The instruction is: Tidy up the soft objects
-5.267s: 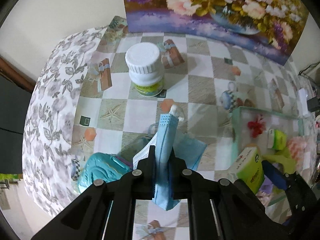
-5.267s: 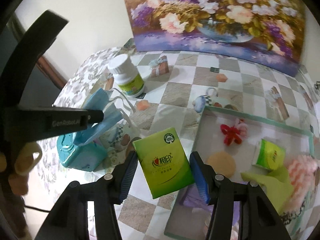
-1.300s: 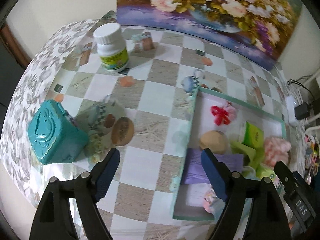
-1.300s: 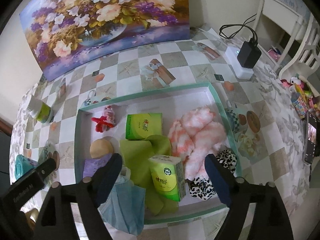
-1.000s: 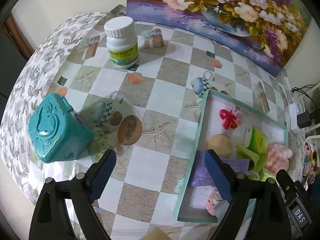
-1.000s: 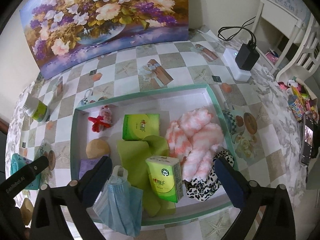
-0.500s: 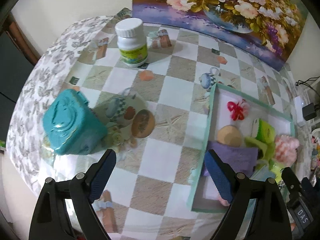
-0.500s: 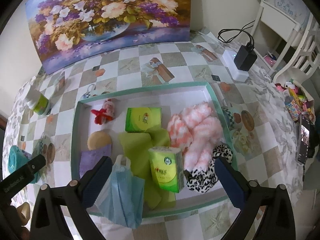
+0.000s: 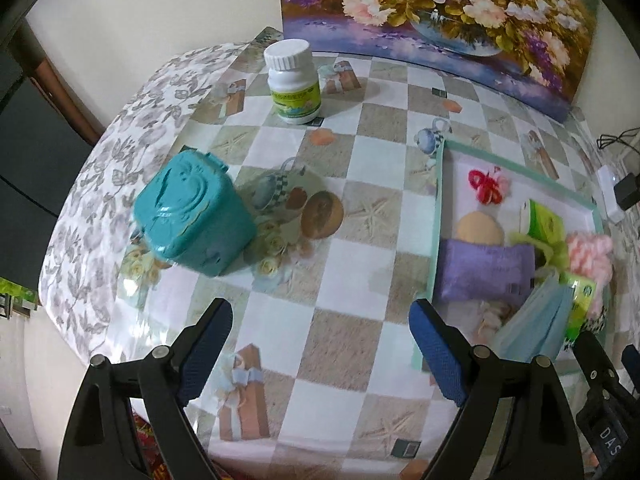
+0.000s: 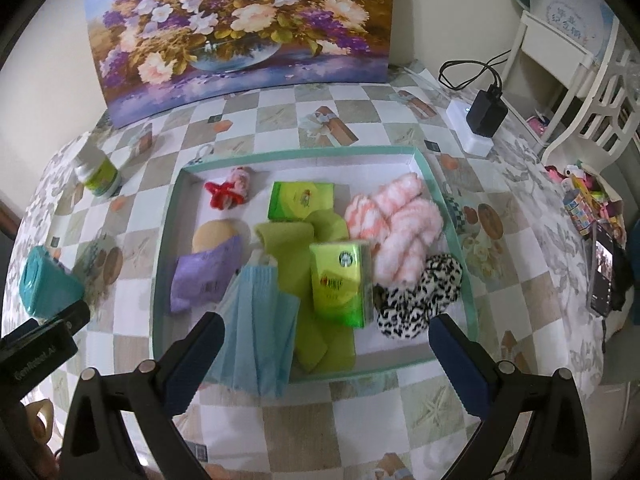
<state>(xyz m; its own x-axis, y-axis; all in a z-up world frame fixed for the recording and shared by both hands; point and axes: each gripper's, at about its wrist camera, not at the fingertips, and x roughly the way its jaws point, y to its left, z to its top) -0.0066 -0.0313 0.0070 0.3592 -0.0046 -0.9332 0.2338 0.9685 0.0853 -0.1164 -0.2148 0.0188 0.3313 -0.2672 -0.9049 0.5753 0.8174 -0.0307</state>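
Left wrist view: the left gripper [image 9: 318, 334] stands wide apart over the checked tablecloth [image 9: 360, 184], holding nothing; a teal box [image 9: 192, 224] and a white bottle [image 9: 293, 80] stand beyond.

Right wrist view: the right gripper [image 10: 326, 338] gapes empty above the tray [image 10: 460, 256], where the face mask [image 10: 260, 320], tissue packs [image 10: 340, 282] and pink fluffy cloth [image 10: 396, 228] lie. The pack's writing is unreadable.

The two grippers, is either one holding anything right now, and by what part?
Nothing is held. The left gripper and right gripper both stand open and empty; the blue mask lies in the tray.
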